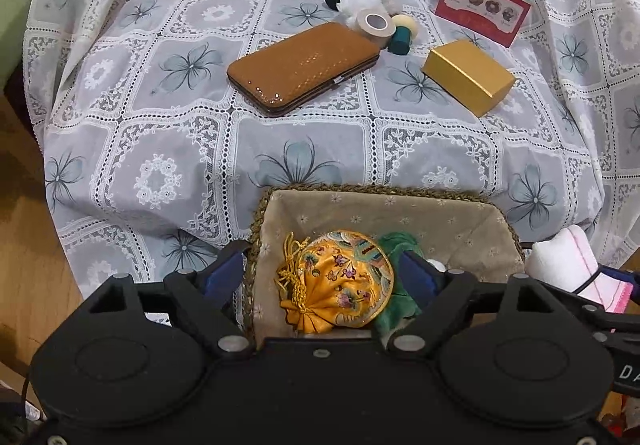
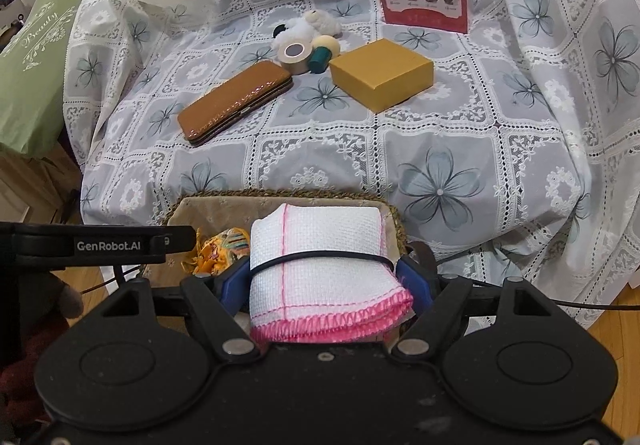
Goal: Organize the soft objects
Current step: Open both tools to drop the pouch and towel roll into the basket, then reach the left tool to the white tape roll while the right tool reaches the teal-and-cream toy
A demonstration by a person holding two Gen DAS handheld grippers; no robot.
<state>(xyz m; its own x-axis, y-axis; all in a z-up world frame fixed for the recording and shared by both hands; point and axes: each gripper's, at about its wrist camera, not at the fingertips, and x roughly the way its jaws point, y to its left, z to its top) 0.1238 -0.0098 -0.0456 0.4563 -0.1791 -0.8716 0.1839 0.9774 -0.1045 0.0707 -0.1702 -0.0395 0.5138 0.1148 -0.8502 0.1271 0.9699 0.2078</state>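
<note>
Over the lined wicker basket [image 1: 472, 237] at the near edge of the lace-covered seat, both tongs point steeply down. The left gripper [image 1: 320, 277] stands wide open and empty, its jaws either side of the embroidered yellow pouch [image 1: 340, 281], which lies in the basket beside a green cloth [image 1: 400, 309]. The right gripper [image 2: 326, 281] clamps a folded white towel with pink edging [image 2: 320, 245], held above the basket's right part. A black cable [image 2: 320, 256] crosses the towel's top, so it may snag as the towel drops. Let go too far right, the towel could catch the rim and slide to the floor. The white plush toy [image 2: 308, 27] waits further back among hard items
</note>
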